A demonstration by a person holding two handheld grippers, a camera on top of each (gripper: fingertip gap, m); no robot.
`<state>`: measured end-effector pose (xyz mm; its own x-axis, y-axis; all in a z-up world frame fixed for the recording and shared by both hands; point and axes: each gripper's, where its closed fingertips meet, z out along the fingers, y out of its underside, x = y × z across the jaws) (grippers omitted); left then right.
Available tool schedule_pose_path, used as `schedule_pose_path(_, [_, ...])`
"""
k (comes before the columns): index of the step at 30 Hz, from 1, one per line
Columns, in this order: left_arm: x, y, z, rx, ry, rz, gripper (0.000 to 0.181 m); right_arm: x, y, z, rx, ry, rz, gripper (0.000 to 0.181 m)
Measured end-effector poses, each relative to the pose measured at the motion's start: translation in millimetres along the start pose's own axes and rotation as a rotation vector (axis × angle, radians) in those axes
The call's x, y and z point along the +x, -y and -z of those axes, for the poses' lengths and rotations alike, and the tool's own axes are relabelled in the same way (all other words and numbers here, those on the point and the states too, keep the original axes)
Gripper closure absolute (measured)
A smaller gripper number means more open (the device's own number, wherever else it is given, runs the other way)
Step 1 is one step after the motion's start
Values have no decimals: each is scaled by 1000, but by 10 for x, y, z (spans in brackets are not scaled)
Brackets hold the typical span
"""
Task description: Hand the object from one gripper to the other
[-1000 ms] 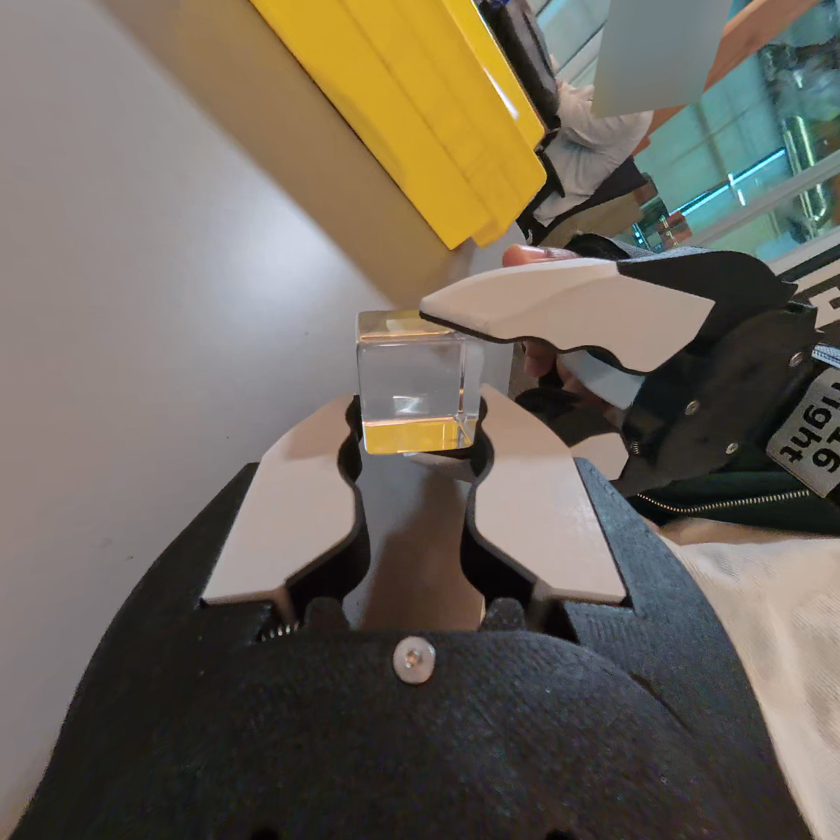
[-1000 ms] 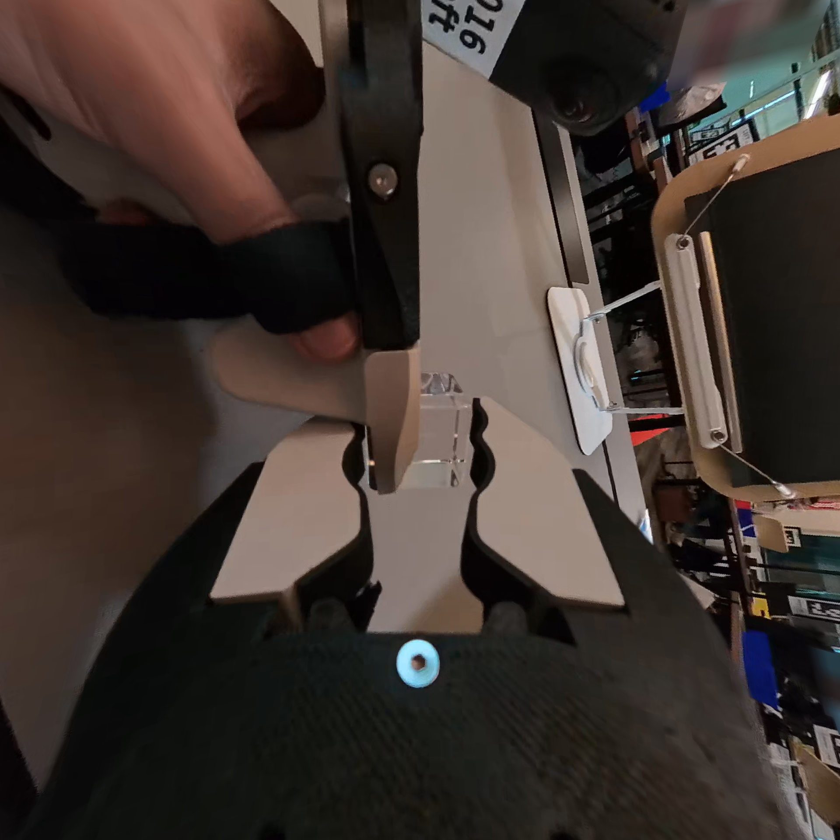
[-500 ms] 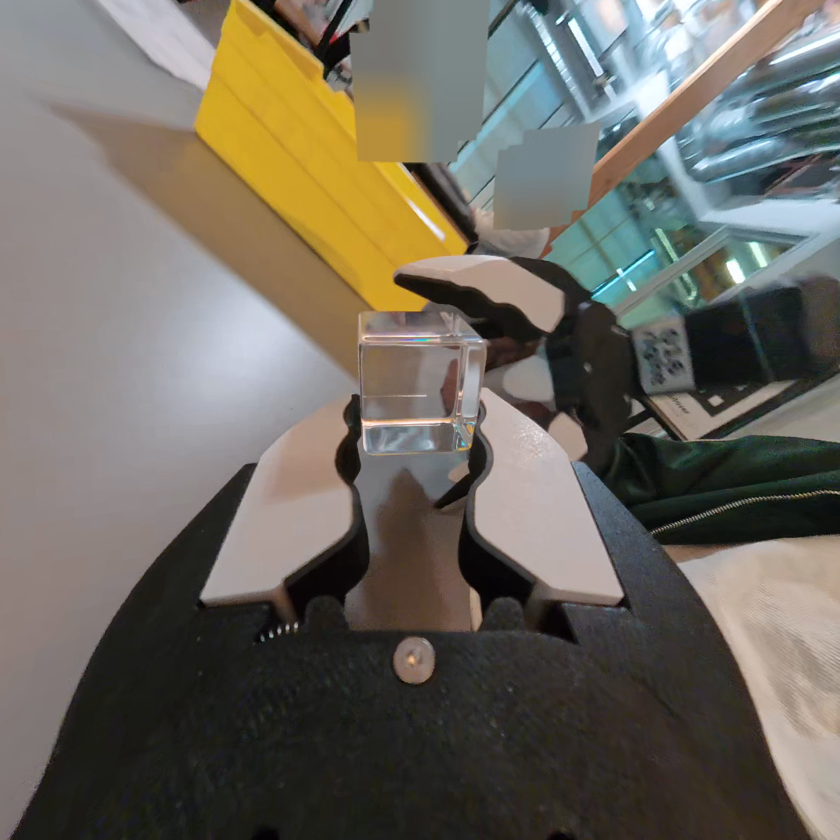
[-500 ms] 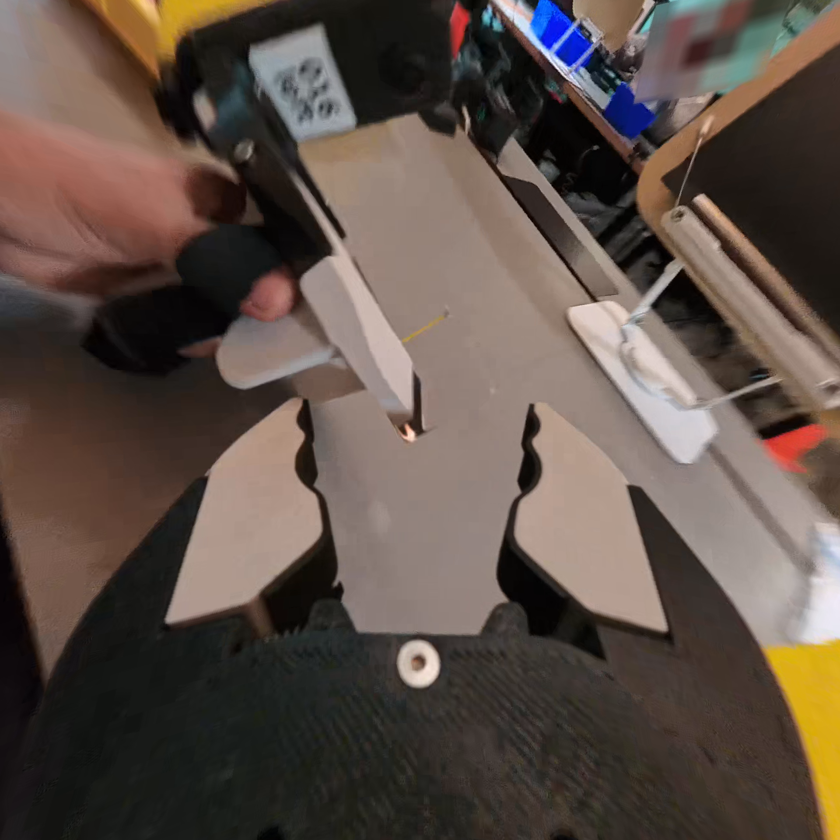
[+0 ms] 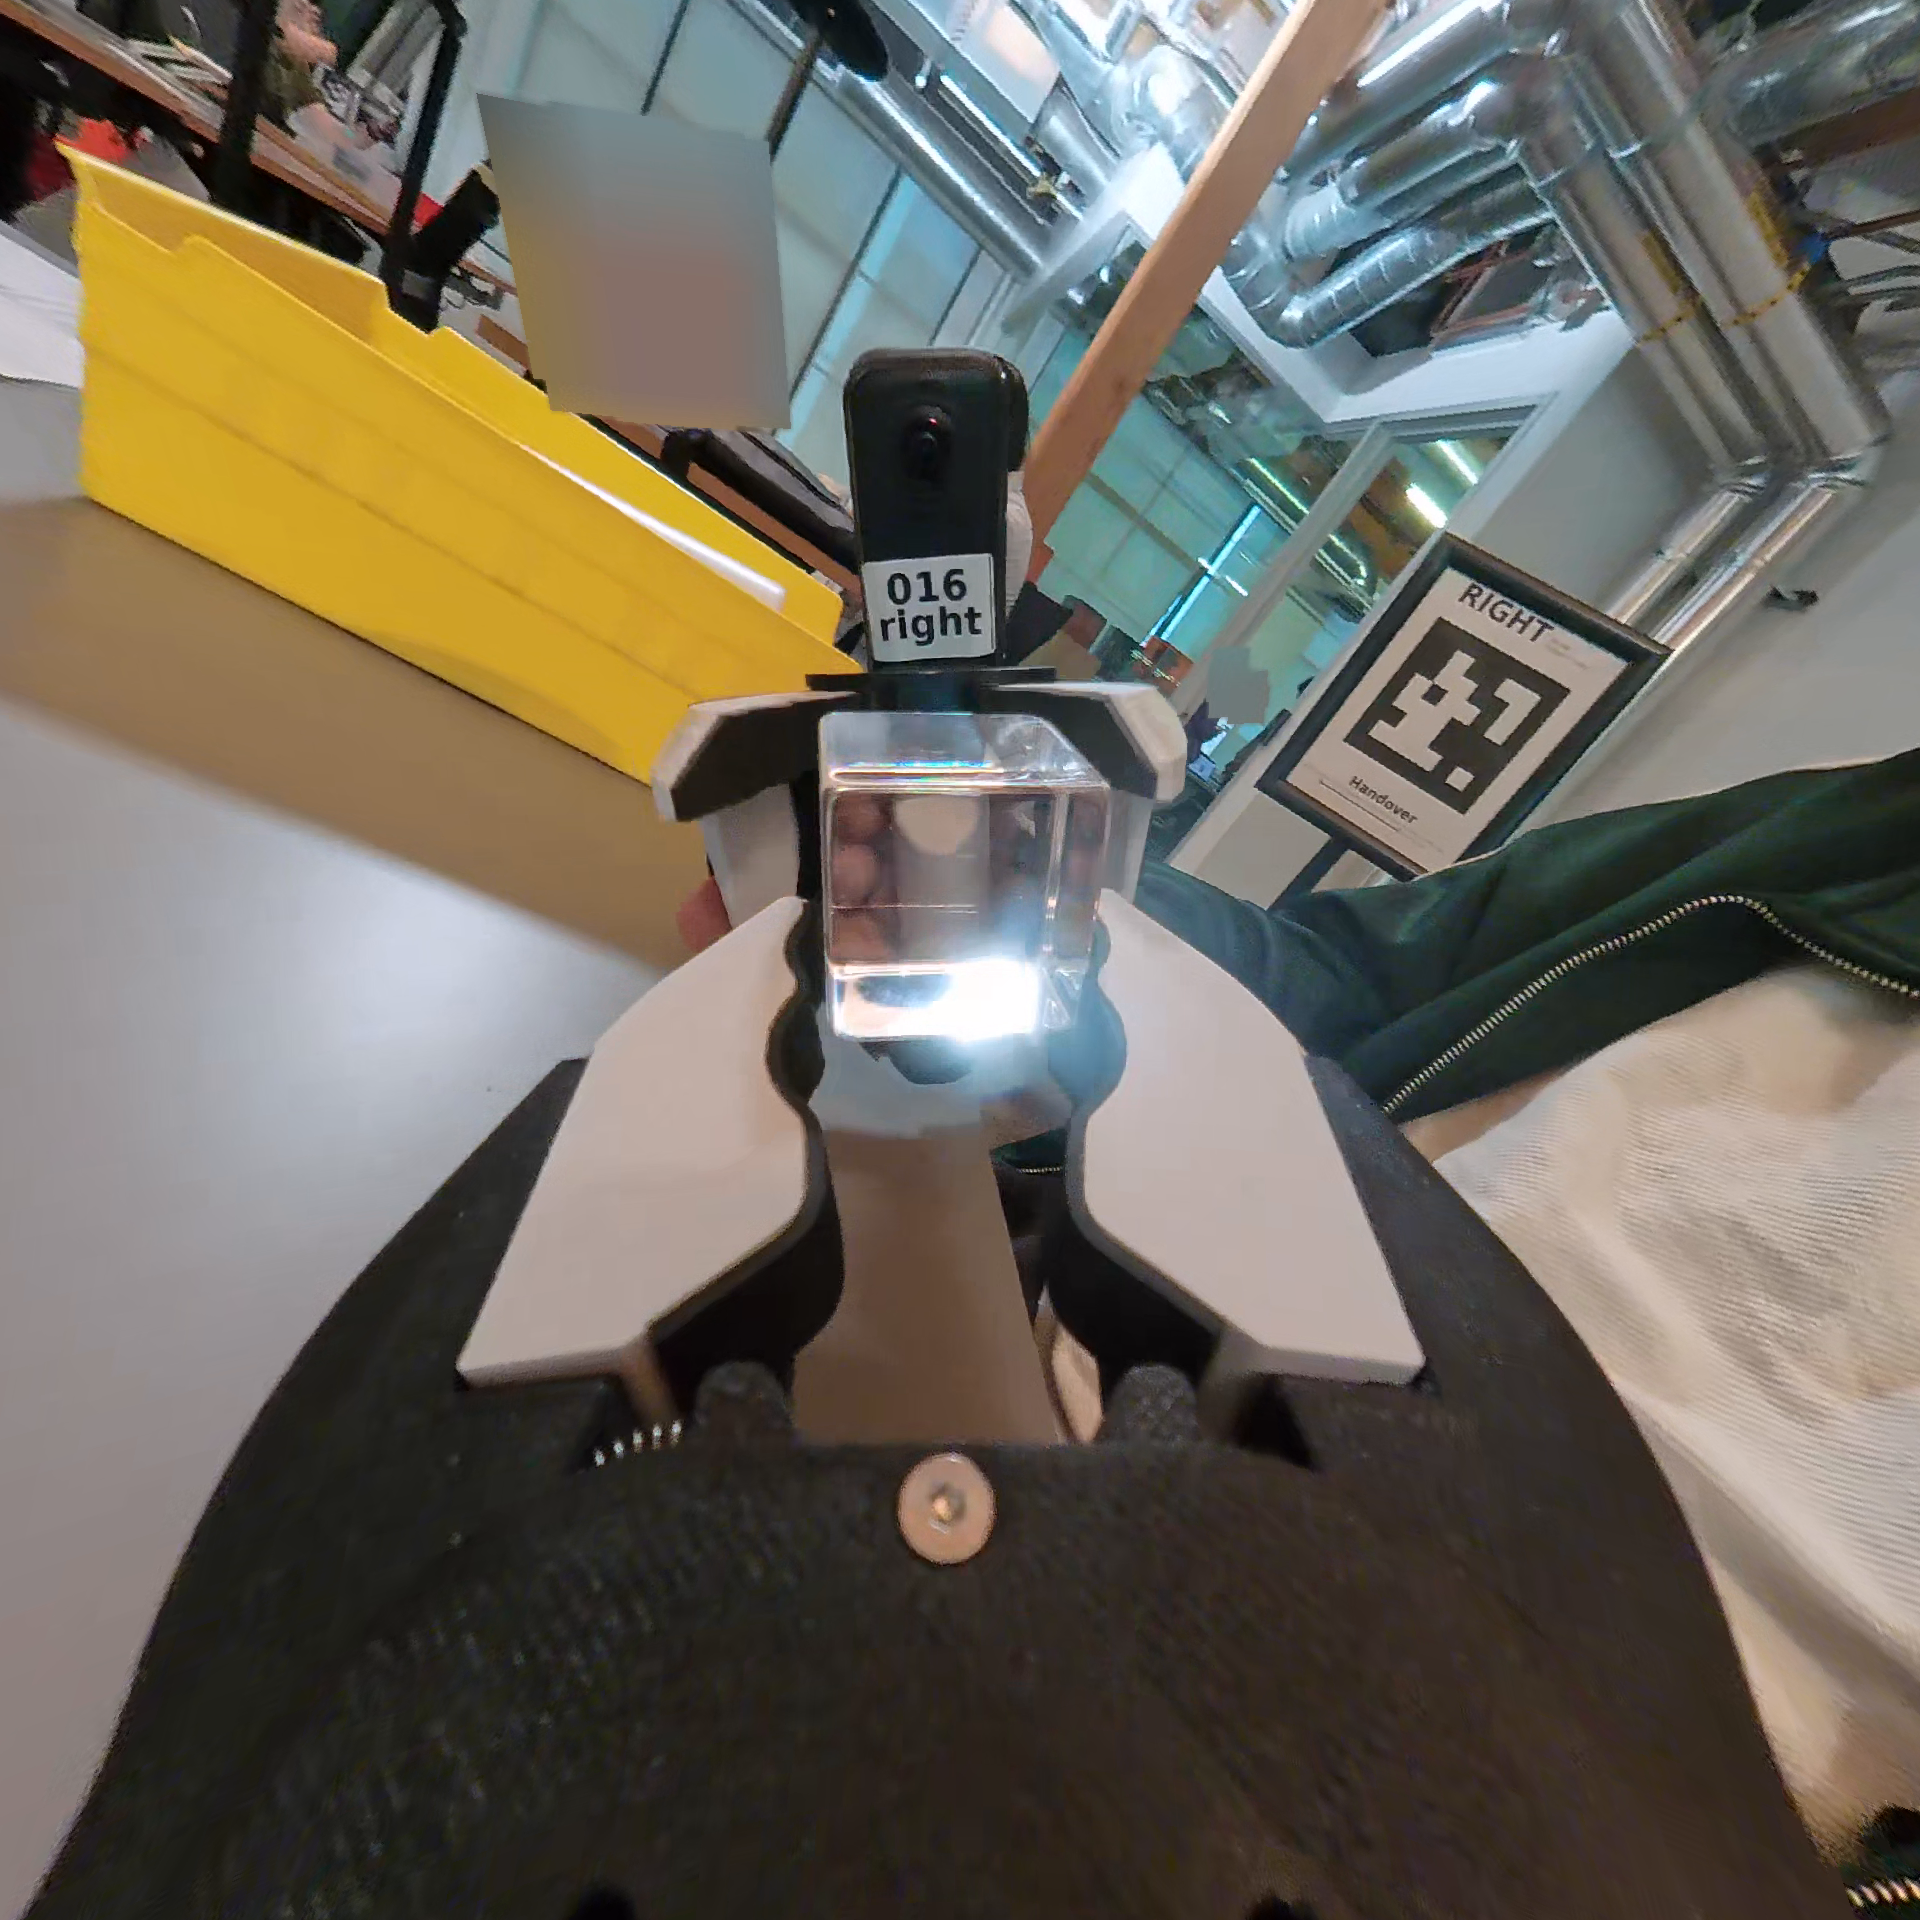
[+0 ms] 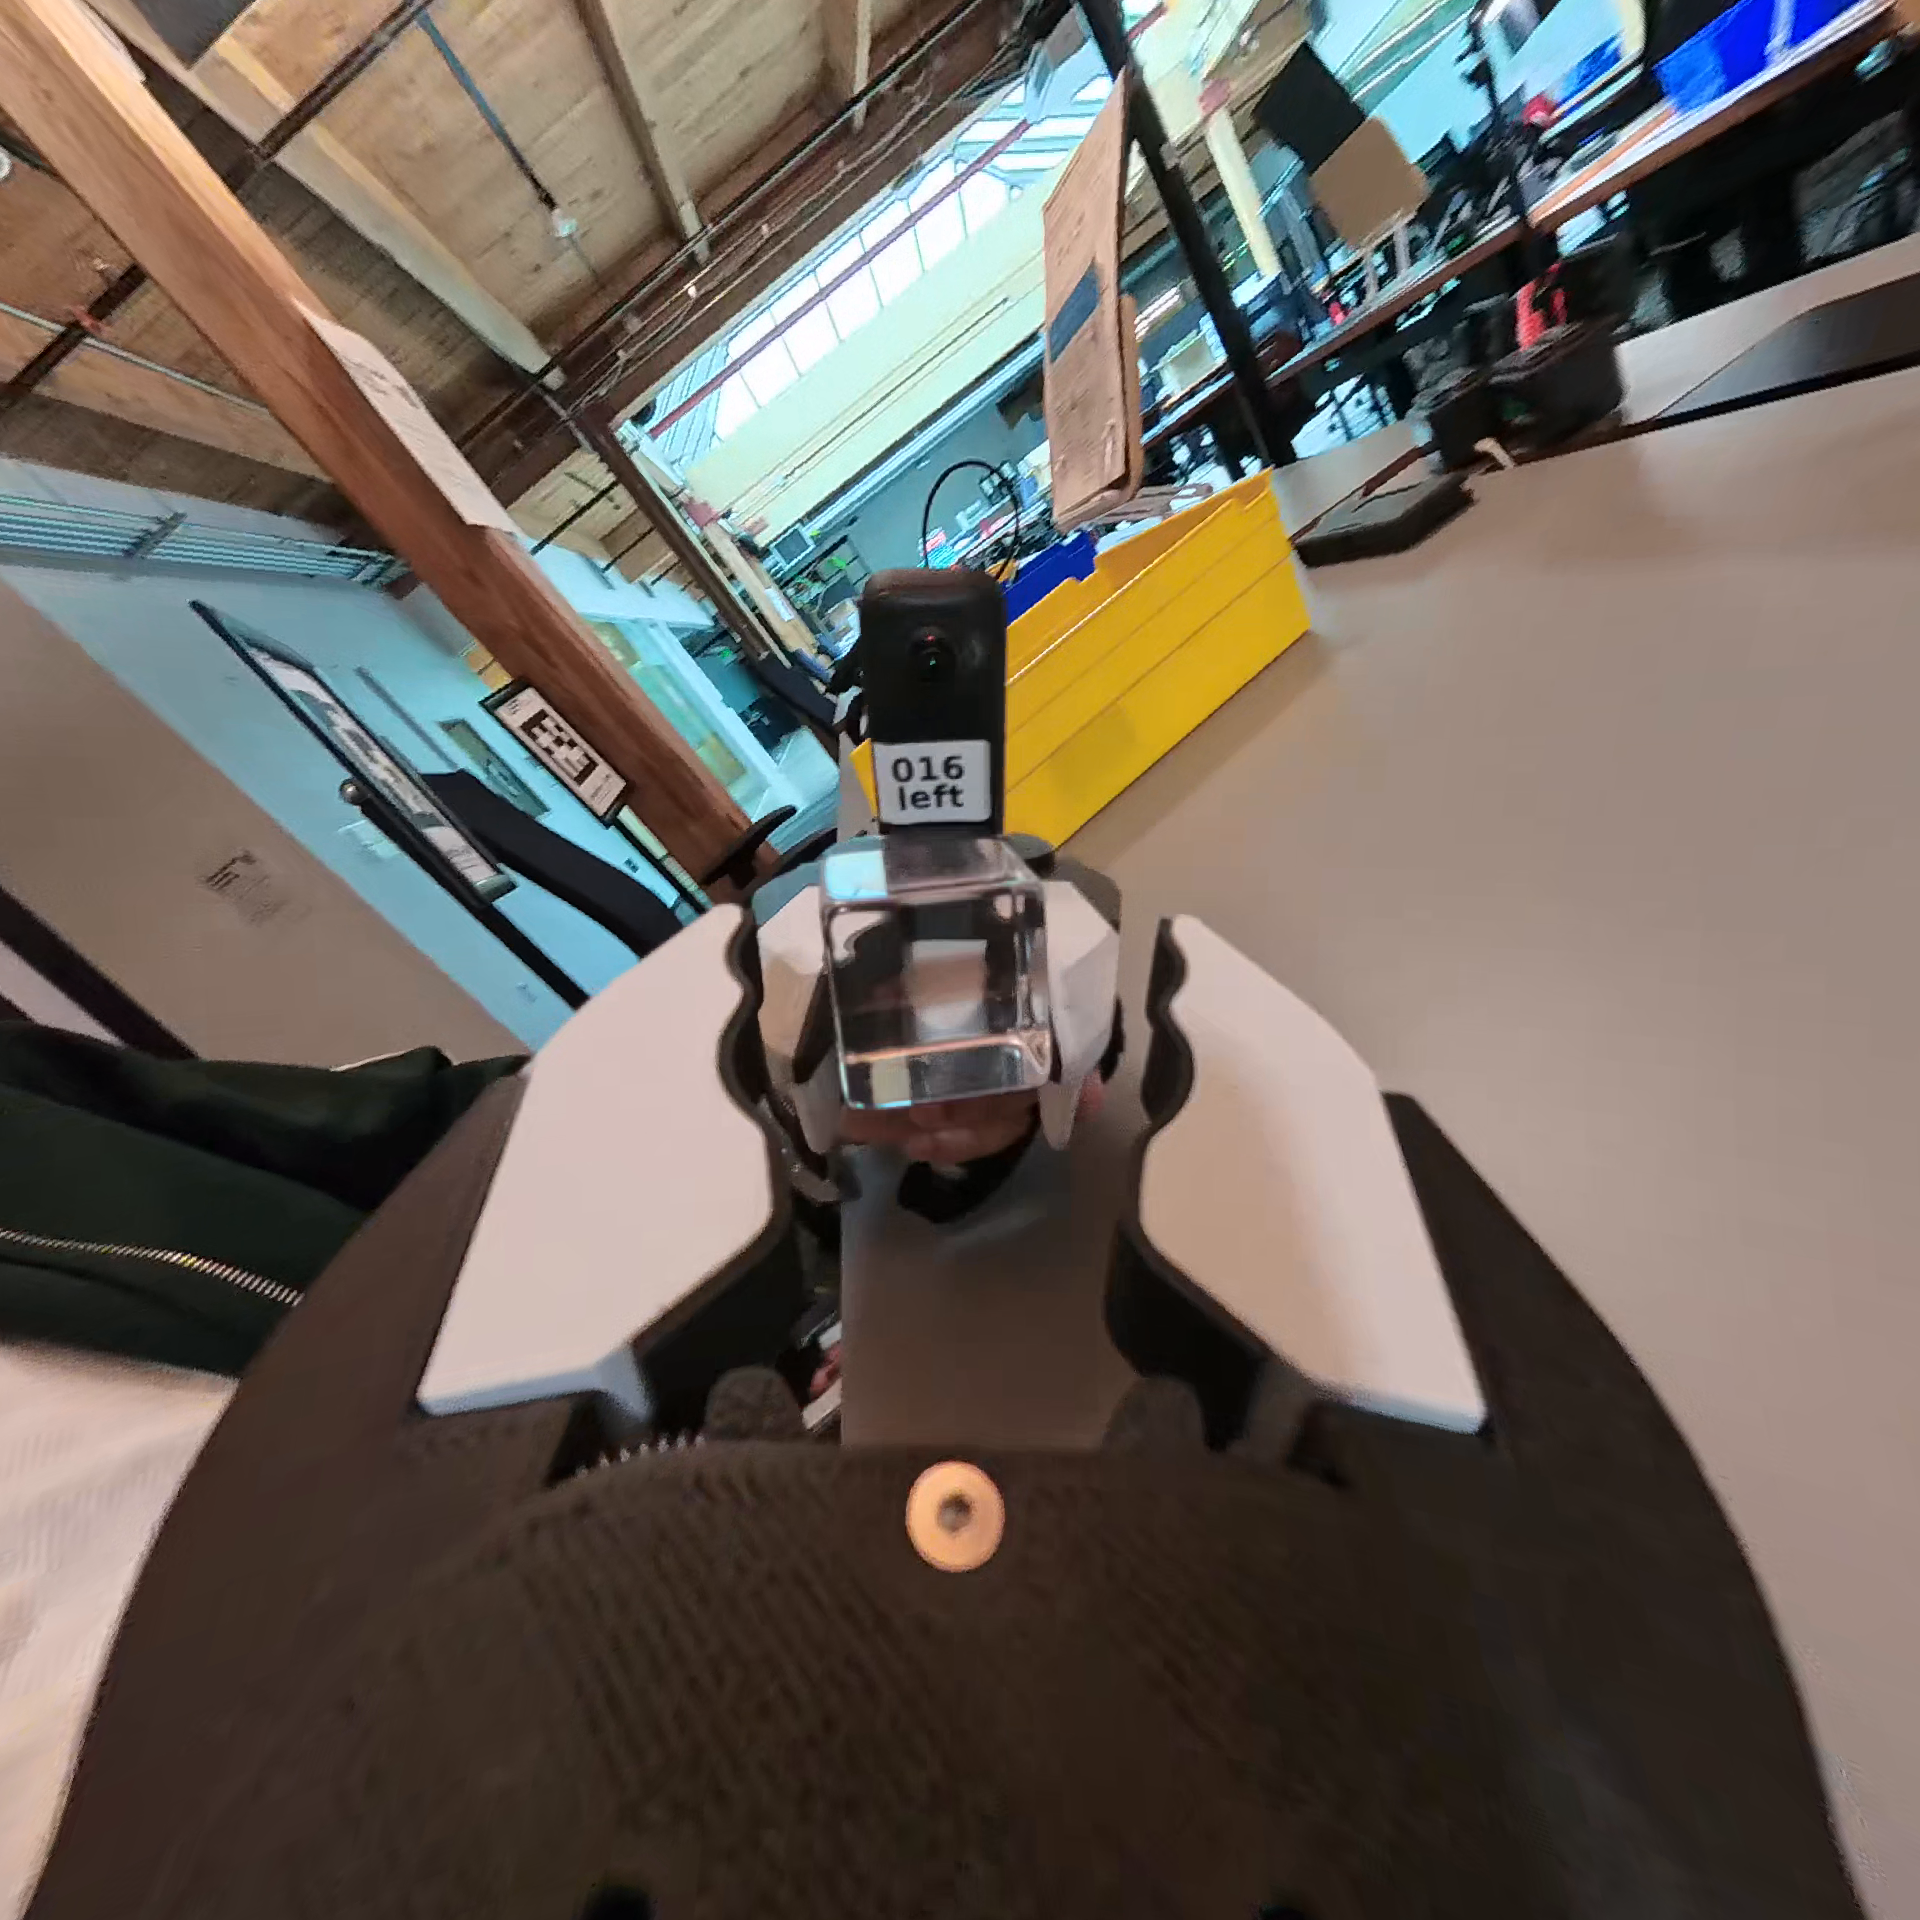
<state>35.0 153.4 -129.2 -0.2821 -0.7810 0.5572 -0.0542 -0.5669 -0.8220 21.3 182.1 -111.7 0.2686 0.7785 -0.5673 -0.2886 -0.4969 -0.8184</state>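
A clear cube [image 5: 961,883] is clamped between the white fingers of my left gripper [image 5: 951,956], which is shut on it and holds it above the table. My right gripper [image 5: 920,732] faces it head-on from just behind the cube, jaws apart. In the right wrist view my right gripper [image 6: 951,971] is open, with the cube [image 6: 935,987] at its fingertips and a gap on each side. The left gripper's fingers [image 6: 1086,977] show beyond, gripping the cube's sides.
A yellow bin [image 5: 364,468] stands on the beige table [image 5: 208,1039]; it also shows in the right wrist view [image 6: 1143,665]. A framed marker sign [image 5: 1455,707] stands at the right. A person's dark green sleeve [image 5: 1558,935] lies right of the grippers. Less than 4 cm separates the two grippers' tips.
The right gripper opened wide, drew back from the cube, then swung round to face the left gripper head-on with its open fingers at the cube. The left gripper kept hold of the cube.
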Motion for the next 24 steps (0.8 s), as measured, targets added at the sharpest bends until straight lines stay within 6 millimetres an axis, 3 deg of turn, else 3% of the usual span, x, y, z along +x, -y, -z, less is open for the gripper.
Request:
schedule_pose_path(9, [68, -57, -62, -21, -52, 40, 135, -104, -109, -60, -48, 66, -2, 137])
schedule_pose_path(17, [91, -16, -64, 28, -77, 52, 135, -116, -92, -67, -57, 41, 17, 137])
schedule_pose_path(20, [47, 18, -67, 69, -53, 48, 111, -146, 0, -37, -13, 50, 16, 137])
schedule_pose_path(24, [-15, 53, -33, 90, -15, 30, 106, -69, 122, 70, 49, 42, -29, 138])
